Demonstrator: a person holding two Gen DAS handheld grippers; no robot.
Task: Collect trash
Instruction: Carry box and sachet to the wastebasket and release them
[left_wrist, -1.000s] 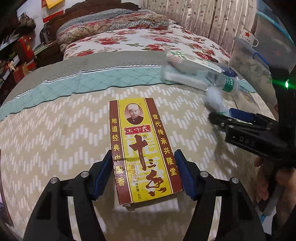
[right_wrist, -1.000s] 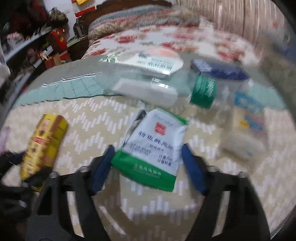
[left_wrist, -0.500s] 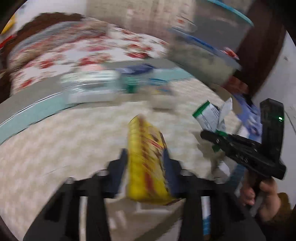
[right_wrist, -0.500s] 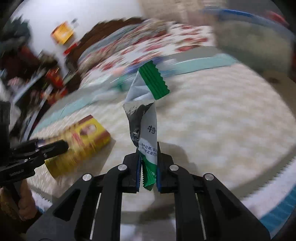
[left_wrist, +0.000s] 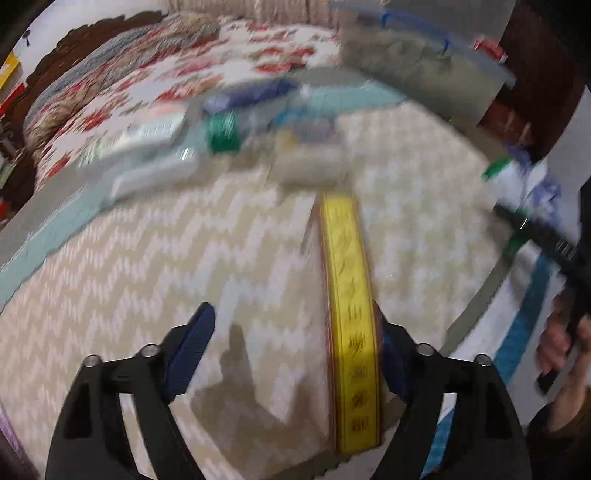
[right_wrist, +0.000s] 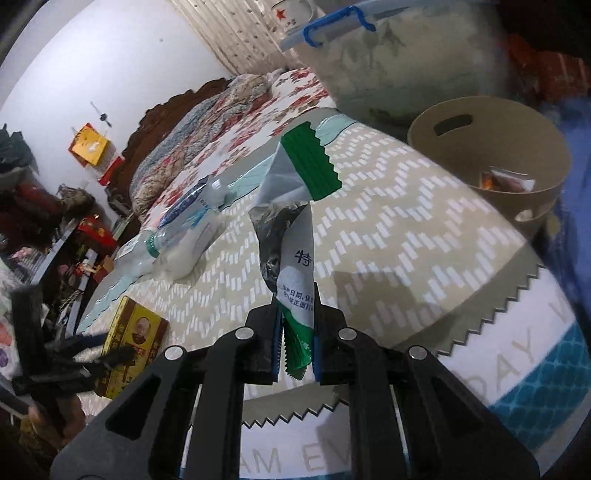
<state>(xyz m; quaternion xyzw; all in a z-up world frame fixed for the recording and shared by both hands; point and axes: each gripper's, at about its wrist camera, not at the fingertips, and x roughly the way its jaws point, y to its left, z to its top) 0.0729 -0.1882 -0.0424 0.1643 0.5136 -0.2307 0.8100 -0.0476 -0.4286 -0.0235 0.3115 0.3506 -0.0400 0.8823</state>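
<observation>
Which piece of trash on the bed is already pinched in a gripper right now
The green and white foil sachet, clamped upright in the right hand-held gripper. The yellow cardboard box and clear plastic bottle lie unclamped on the blanket.

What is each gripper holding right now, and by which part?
Right gripper: the green-and-white foil sachet, pinched at its lower green edge. Left gripper: open, gripping nothing; the yellow cardboard box only touches one finger.

Left wrist view: heavy motion blur; clutter at the far edge of the bed (left_wrist: 110, 277) smears into streaks. Left tongs (left_wrist: 295, 354) stay fairly sharp and cast a soft shadow forward. Right wrist view: mostly sharp, dim indoor light, white wall (right_wrist: 110, 74) brightest. Fisheye bends both views, corners black.
</observation>
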